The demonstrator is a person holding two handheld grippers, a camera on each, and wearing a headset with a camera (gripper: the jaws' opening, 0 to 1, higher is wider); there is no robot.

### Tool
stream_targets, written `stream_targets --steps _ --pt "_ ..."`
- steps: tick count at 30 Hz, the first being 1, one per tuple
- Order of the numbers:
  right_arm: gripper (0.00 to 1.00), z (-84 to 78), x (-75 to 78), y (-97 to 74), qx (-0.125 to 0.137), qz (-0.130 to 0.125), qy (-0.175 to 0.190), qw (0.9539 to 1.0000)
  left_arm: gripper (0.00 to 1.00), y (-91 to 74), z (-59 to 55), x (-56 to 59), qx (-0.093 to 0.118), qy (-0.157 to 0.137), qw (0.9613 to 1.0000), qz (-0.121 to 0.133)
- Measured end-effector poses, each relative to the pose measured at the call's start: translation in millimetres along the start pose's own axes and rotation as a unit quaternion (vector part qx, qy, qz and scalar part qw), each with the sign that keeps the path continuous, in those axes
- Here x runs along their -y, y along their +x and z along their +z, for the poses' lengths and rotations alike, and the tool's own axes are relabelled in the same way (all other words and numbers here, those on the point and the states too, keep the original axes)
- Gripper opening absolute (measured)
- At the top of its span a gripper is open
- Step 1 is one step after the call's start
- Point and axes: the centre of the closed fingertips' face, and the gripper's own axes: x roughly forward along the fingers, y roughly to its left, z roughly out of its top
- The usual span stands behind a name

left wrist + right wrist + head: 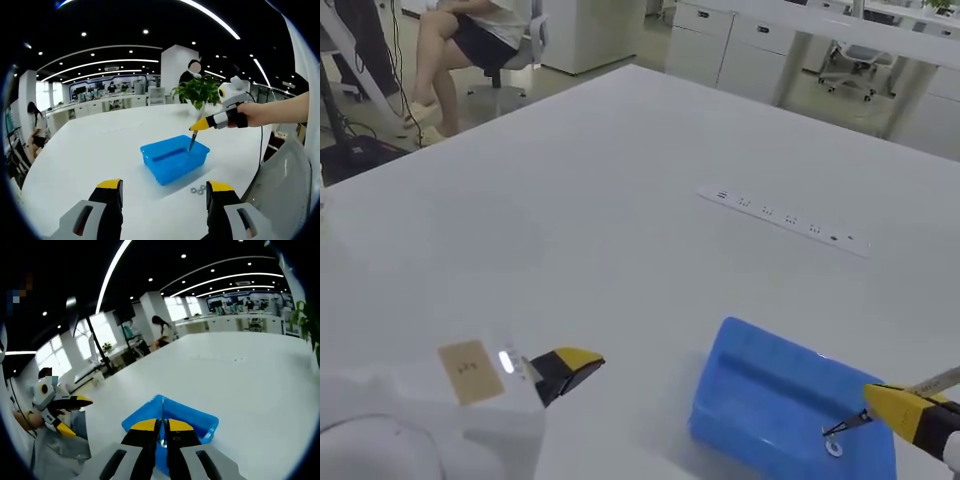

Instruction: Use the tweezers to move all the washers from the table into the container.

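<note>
In the head view, a blue rectangular plastic container (770, 385) sat by the near right edge of the white tabletop (620, 200). A white power strip (785, 222) lay toward the far edge, and a seated person (470, 35) was beyond the far left corner. The right gripper (878, 402) reached in from the right, clenched on thin metal tweezers (845, 425). A small silver washer (834, 447) hung at their tips over the container. The left gripper (585, 365) lay low by the near edge, and its tan label (470, 372) was unreadable.

In the left gripper view, the left gripper (165, 187) had its jaws wide apart with nothing between them. Loose silver washers (198, 190) lay just beside the container (175, 157). A hand (255, 114) tilted the right gripper (200, 125) downward, with a potted green plant (200, 92) behind it.

In the right gripper view, the right gripper (162, 426) pinched the tweezers (162, 412) above the container (200, 422).
</note>
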Motion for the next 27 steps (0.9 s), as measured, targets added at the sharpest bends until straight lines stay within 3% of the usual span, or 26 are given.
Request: stream_targets --steps 4,15,21,27 --pt "0.02 -7.0 5.4 9.0 -0.012 0.000 0.012 0.9999 0.67 0.2 -1.0 0.3 -0.003 0.002 1.0000 -0.001" --pt "0.02 -16.3 15.4 29.0 -0.043 -0.007 -0.014 0.9990 0.67 1.1 -3.6 2.2 -0.011 0.006 0.9999 -0.006" --pt "0.02 -25.5 16.0 31.7 -0.064 -0.009 -0.037 0.9972 0.67 1.1 -4.6 2.3 -0.014 0.008 0.9999 -0.006" --pt "0.03 -22.6 14.8 30.7 -0.054 -0.013 -0.049 0.9973 0.67 1.2 -4.3 2.7 -0.014 0.009 0.9998 -0.007"
